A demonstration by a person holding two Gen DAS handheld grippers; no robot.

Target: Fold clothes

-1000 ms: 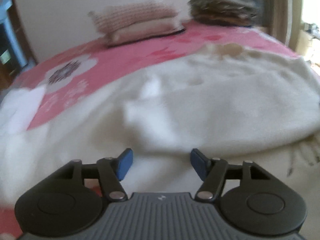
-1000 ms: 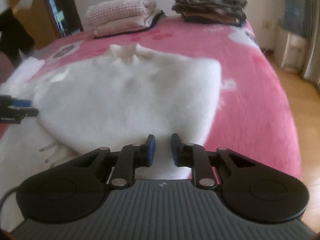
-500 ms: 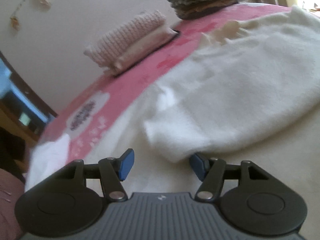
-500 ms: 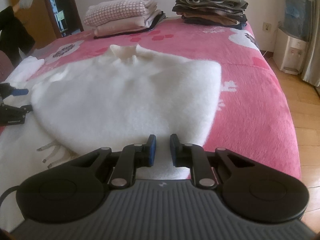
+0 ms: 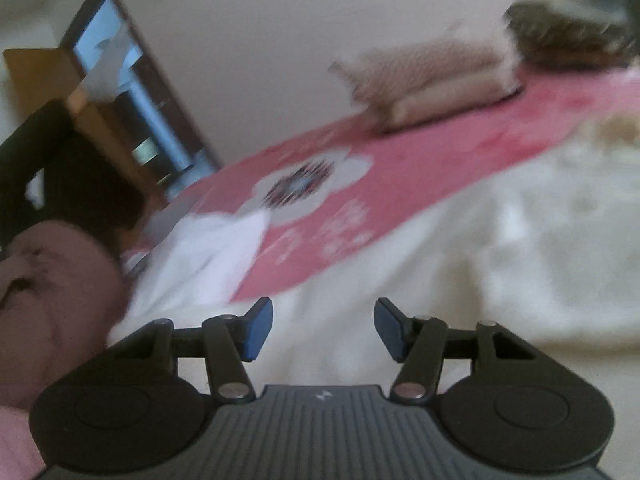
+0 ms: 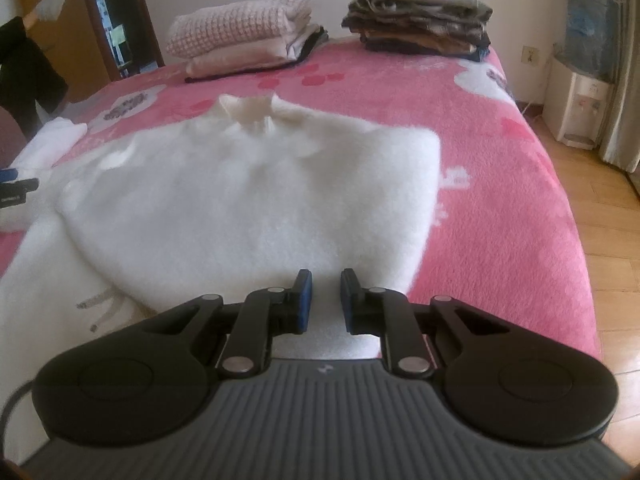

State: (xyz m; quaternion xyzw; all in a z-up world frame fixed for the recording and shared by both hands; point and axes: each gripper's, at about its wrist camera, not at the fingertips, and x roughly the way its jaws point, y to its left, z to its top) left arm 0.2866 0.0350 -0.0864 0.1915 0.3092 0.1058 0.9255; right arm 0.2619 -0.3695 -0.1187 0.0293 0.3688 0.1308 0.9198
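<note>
**White sweater spread on the pink bed, both grippers at its near edge**

A fluffy white sweater [image 6: 256, 208] lies across a pink flowered blanket [image 6: 500, 216] that covers the bed, its collar pointing toward the far wall. One side is folded in over the body, giving a straight edge on the right.

The right gripper [image 6: 325, 300] sits low at the sweater's near hem. Its jaws stand narrowly apart with white fabric showing in the gap; whether the pads press on it cannot be told from this view.

The left gripper [image 5: 323, 330] is over the sweater's left part [image 5: 460, 280], and its jaws are closing. Nothing is clamped between them; the pads stand apart with only the fabric lying beyond. That view is blurred. In the right wrist view its tips [image 6: 16, 186] show at the far left edge, beside the sweater.

At the head of the bed sit two folded stacks: a pink checked one [image 6: 244, 38] on the left and a grey and brown one [image 6: 420, 16] on the right. A small white cloth [image 6: 56, 140] lies near the left edge of the bed
</note>
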